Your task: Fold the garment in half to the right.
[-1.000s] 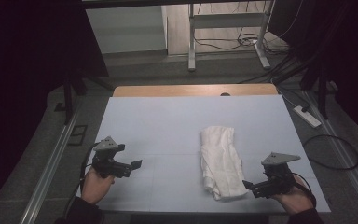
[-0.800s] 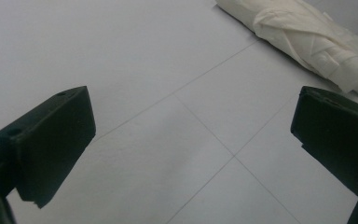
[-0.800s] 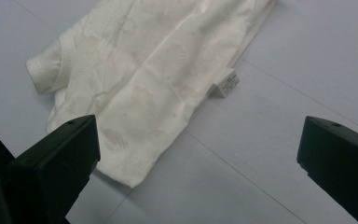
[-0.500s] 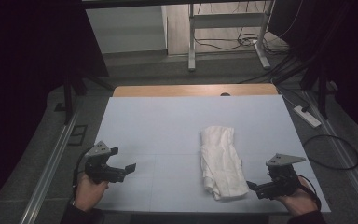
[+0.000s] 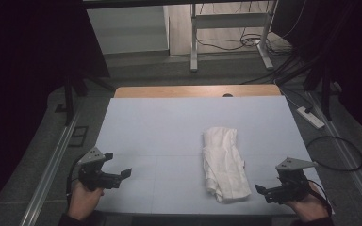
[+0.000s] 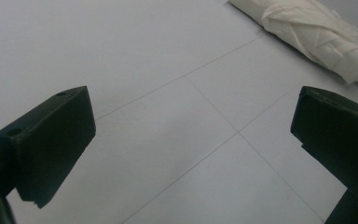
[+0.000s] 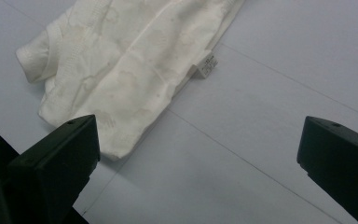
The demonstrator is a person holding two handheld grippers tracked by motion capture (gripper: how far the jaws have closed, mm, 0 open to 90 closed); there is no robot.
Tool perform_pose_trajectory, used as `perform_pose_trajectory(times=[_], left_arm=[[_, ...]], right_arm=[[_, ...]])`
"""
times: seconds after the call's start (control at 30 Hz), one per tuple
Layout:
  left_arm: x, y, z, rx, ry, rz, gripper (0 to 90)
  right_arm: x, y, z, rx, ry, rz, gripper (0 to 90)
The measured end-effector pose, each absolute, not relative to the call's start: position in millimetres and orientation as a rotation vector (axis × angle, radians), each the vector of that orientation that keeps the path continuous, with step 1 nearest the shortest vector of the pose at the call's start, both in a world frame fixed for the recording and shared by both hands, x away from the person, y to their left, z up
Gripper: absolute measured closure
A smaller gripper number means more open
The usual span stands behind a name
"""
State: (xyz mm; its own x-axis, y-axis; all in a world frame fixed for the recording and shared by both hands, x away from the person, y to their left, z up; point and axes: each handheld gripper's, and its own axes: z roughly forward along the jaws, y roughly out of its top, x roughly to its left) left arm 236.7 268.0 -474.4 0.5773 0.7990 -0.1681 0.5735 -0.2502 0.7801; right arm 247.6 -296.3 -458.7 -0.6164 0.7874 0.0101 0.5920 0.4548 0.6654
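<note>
White folded cloth [image 5: 225, 164] lies on the pale table [image 5: 169, 127], right of centre, lengthwise from the far side toward the person; its place and shape match the earlier frames. Left gripper [image 5: 125, 173] has drawn back toward the near left corner and now sits well apart from the cloth, jaws wide open, holding nothing. Right gripper [image 5: 260, 190] has also retreated slightly toward the near edge, just beside the cloth's near end, jaws wide open and empty. A small label [image 7: 207, 65] shows at the cloth's edge.
</note>
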Motion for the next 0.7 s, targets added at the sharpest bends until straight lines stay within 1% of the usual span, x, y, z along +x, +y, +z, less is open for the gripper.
perform_pose_trajectory(times=[0.7], left_arm=[[214, 287, -476, 1.902, 1.163, 0.361, 0.0]], right_arm=[[236, -315, -458, 1.246, 2.360, 0.897, 0.0]])
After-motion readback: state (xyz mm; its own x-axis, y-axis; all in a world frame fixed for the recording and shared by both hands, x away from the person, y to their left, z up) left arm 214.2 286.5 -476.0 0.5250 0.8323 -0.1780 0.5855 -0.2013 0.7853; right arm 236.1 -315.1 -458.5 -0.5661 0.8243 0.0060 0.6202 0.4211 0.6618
